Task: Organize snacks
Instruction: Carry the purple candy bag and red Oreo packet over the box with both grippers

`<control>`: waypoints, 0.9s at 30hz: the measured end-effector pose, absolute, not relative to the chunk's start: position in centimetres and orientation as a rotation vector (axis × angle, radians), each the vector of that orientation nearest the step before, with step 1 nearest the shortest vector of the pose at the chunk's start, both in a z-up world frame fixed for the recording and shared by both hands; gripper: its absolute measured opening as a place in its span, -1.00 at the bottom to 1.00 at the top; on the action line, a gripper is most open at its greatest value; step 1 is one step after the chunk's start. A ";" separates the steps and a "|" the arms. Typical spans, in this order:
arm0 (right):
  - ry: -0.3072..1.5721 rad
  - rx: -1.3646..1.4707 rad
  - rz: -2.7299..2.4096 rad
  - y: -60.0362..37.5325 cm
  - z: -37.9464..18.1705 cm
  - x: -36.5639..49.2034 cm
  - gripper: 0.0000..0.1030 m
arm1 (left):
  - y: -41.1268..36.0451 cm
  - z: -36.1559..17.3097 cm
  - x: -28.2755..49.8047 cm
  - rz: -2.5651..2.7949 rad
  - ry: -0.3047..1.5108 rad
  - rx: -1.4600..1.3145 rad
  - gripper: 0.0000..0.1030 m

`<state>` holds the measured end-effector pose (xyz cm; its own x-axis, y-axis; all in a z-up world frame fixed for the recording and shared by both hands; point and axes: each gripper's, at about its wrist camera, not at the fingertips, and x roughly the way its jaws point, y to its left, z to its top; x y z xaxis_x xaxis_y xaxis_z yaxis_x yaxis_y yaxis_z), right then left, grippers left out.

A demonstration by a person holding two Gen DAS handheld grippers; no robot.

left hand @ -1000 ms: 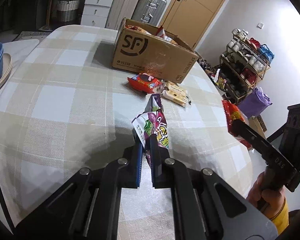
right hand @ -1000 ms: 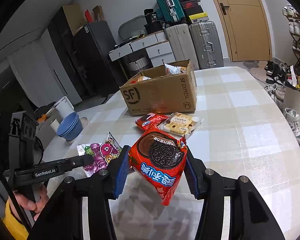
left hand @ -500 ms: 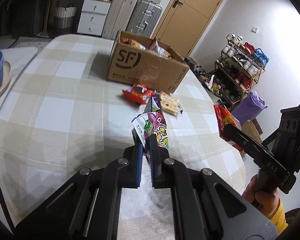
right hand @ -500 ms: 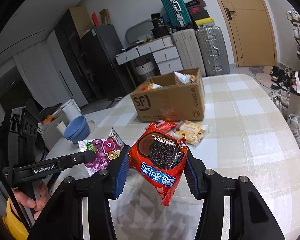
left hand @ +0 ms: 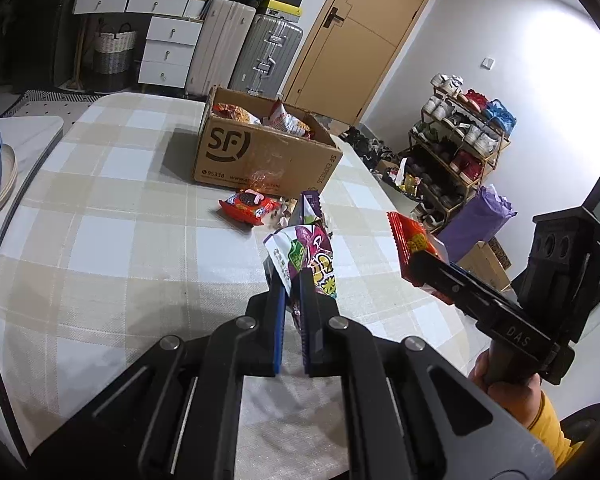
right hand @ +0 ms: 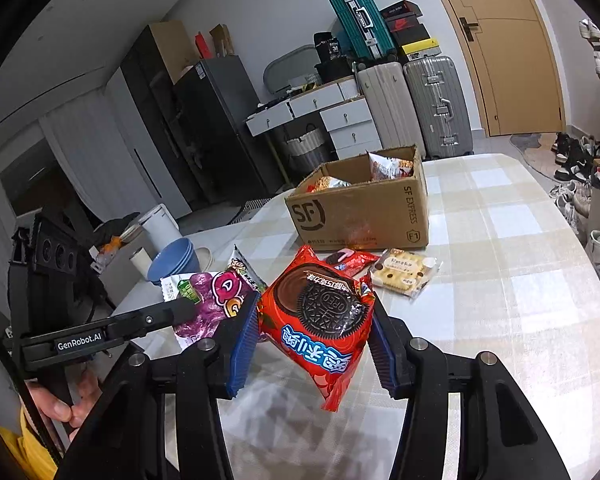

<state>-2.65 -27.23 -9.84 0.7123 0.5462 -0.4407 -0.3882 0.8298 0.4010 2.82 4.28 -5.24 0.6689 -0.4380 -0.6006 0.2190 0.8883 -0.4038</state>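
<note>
Above the checked tablecloth (left hand: 120,208) we hold two packets clear of the table: our left gripper (left hand: 291,280) is pinched nearly closed on the edge of a purple candy bag (left hand: 314,254), and our right gripper (right hand: 314,320) clamps a red Oreo packet (right hand: 320,320) by its sides, jaws partly apart. Ahead stands the open cardboard box (right hand: 360,216) with snacks inside, and just before it lie a smaller red packet (right hand: 350,260) and a pale biscuit pack (right hand: 404,274).
</note>
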 end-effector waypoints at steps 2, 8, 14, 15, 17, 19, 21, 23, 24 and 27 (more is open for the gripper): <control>0.563 0.281 0.533 -27.1 -9.3 -2.6 -0.01 | 4.4 -4.8 2.7 -0.388 0.748 -0.317 -0.93; 0.544 0.273 0.562 -26.6 -7.7 -1.1 -0.01 | 4.4 -2.5 2.8 -0.402 0.703 -0.297 -0.93; 0.546 0.299 0.580 -27.0 -6.2 2.4 -0.01 | 5.0 0.3 4.9 -0.394 0.657 -0.292 -0.93; 0.549 0.304 0.582 -27.0 -5.9 3.3 -0.01 | 5.2 0.7 5.4 -0.394 0.654 -0.295 -0.93; 0.552 0.306 0.588 -27.1 -5.4 4.8 -0.01 | 5.6 1.4 6.5 -0.397 0.648 -0.305 -0.93; 0.552 0.304 0.585 -27.1 -4.8 6.3 -0.01 | 6.0 2.2 7.7 -0.391 0.641 -0.314 -0.93; 0.550 0.298 0.591 -27.1 -4.1 7.9 -0.01 | 6.4 3.0 9.2 -0.387 0.632 -0.323 -0.93; 0.548 0.294 0.598 -27.0 -3.5 9.3 -0.01 | 6.6 4.0 10.8 -0.384 0.636 -0.333 -0.93; 0.546 0.292 0.603 -26.9 -3.1 10.0 -0.01 | 6.9 4.5 11.6 -0.381 0.627 -0.338 -0.93; 0.544 0.274 0.614 -26.5 -2.1 12.4 -0.01 | 6.9 6.1 14.4 -0.371 0.610 -0.333 -0.93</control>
